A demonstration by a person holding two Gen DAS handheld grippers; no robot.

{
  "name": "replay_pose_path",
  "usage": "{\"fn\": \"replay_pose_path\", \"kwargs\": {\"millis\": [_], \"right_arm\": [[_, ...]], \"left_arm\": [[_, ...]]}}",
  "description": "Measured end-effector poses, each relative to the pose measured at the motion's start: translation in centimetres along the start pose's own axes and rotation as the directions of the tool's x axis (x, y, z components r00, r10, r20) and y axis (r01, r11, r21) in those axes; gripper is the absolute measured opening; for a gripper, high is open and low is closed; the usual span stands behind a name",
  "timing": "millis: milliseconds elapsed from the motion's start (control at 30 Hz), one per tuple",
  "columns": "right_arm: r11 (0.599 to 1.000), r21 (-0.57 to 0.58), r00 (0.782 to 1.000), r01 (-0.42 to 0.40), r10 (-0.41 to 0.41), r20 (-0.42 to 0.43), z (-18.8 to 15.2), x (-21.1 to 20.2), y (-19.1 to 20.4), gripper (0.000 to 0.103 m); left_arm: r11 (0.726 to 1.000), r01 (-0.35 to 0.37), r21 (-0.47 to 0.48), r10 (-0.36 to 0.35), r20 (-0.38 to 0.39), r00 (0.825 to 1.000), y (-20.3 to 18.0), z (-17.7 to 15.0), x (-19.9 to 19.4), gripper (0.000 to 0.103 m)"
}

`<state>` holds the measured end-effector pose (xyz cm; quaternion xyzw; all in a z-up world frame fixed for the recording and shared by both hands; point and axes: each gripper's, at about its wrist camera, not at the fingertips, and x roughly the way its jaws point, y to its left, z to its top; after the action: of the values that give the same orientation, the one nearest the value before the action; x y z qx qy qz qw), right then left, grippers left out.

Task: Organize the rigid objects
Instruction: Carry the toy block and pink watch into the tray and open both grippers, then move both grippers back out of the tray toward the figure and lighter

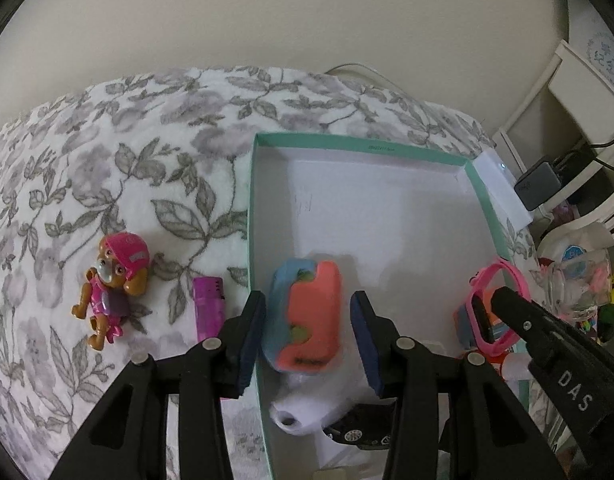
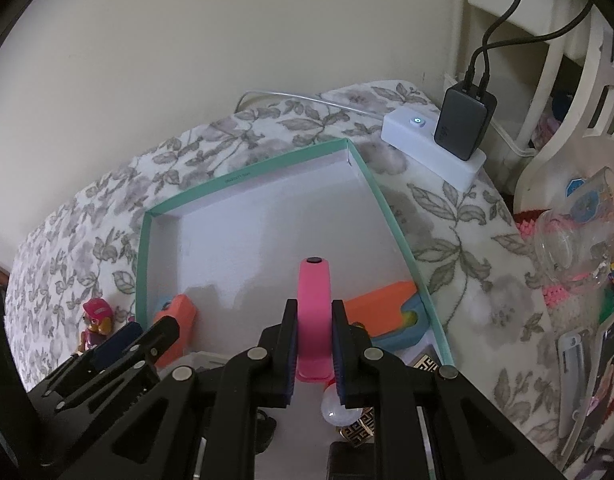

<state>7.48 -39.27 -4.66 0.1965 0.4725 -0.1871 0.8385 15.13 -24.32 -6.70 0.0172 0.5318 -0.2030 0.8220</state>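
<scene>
Left hand-held gripper [image 1: 307,334] straddling orange-blue toy [image 1: 305,316], pads apart, over teal box [image 1: 483,196]

- Teal-walled box [image 1: 251,216], open, white inside, on a floral blanket.
- Orange-and-blue toy [image 1: 305,316] lying inside it.
- Pink watch [image 2: 314,312] upright over the box.
- Pink-helmeted puppy figure [image 1: 113,292] and purple lighter [image 1: 208,307] lying outside.

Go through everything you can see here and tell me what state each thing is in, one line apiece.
Left tongs: open, straddling the orange-and-blue toy, pads clear of it.
Right tongs: shut on the pink watch.
Orange-and-blue toy: lying inside the box.
Pink watch: held, over the box.
Teal box: open, no lid.
Puppy figure: lying outside the box.
Purple lighter: lying outside the box.
</scene>
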Motion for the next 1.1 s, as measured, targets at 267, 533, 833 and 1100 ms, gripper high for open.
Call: {"fn": "replay_pose_path", "kwargs": {"millis": [267, 533, 833, 1100], "right_arm": [[1.000, -0.018, 1.000, 0.025, -0.024, 0.010, 0.3, -0.7, 0.4, 0.026], [0.999, -0.039, 0.997, 0.025, -0.022, 0.075, 1.0, -3.0, 1.4, 0.059], [0.995, -0.096, 0.995, 0.040, -0.031, 0.096, 1.0, -3.3, 3.6, 0.085], [0.989, -0.144, 0.995, 0.037, -0.023, 0.101, 0.6, -3.3, 5.9, 0.095]], "left_arm": [[1.000, -0.007, -0.011, 0.008, 0.010, 1.000, 0.5, 0.9, -2.3, 0.055], [0.996, -0.039, -0.077, 0.041, 0.022, 0.999, 2.9, 2.5, -5.0, 0.082], [0.983, -0.119, -0.137, 0.126, 0.043, 0.991, 7.1, 3.4, -6.8, 0.095], [0.957, -0.168, -0.235, 0.179, 0.027, 0.983, 12.0, 3.4, -7.3, 0.103]]}}
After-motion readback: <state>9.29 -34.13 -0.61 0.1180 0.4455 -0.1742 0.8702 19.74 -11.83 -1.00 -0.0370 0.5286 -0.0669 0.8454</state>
